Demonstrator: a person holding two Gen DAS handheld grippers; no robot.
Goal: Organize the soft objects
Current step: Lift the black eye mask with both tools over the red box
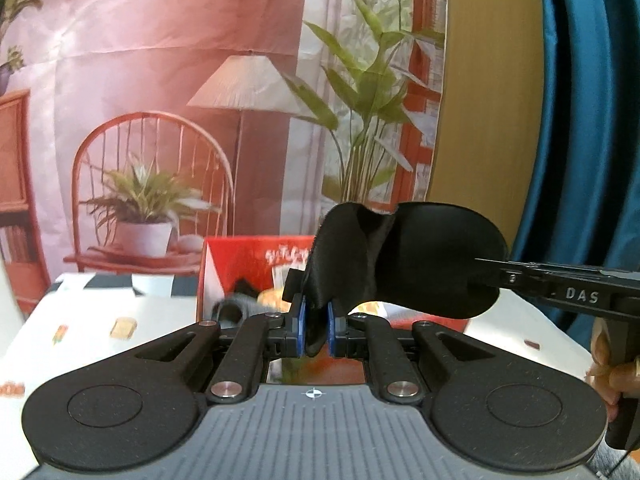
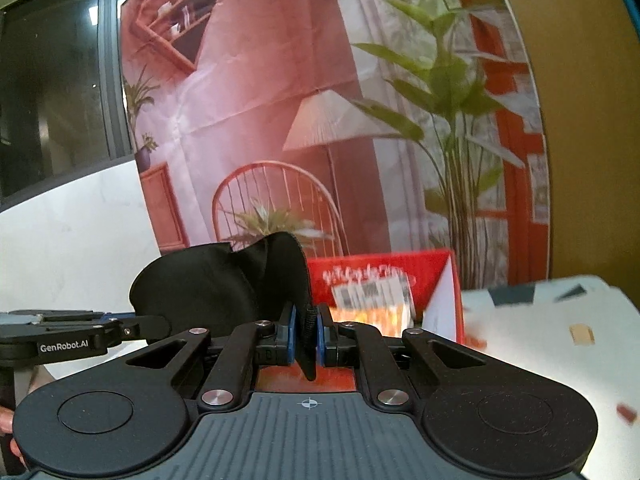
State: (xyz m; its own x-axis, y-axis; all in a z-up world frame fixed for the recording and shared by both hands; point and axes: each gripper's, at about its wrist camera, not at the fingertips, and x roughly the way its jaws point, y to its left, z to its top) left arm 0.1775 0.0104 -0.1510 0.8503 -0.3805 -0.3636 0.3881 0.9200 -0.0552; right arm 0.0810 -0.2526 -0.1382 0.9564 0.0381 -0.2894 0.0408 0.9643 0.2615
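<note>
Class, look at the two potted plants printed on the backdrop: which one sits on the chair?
The small bushy plant in the white pot sits on the red chair. The tall leafy plant stands to its right, beyond the lamp.

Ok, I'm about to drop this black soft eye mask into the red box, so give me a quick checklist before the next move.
1. Left gripper shut on the black fabric eye mask: ok.
2. Right gripper shut on its other end, strap between the pads: ok.
3. Mask lifted off the white patterned tablecloth: ok.
4. Red cardboard box open ahead: ok.
5. Room left inside the box: cannot tell.
</note>
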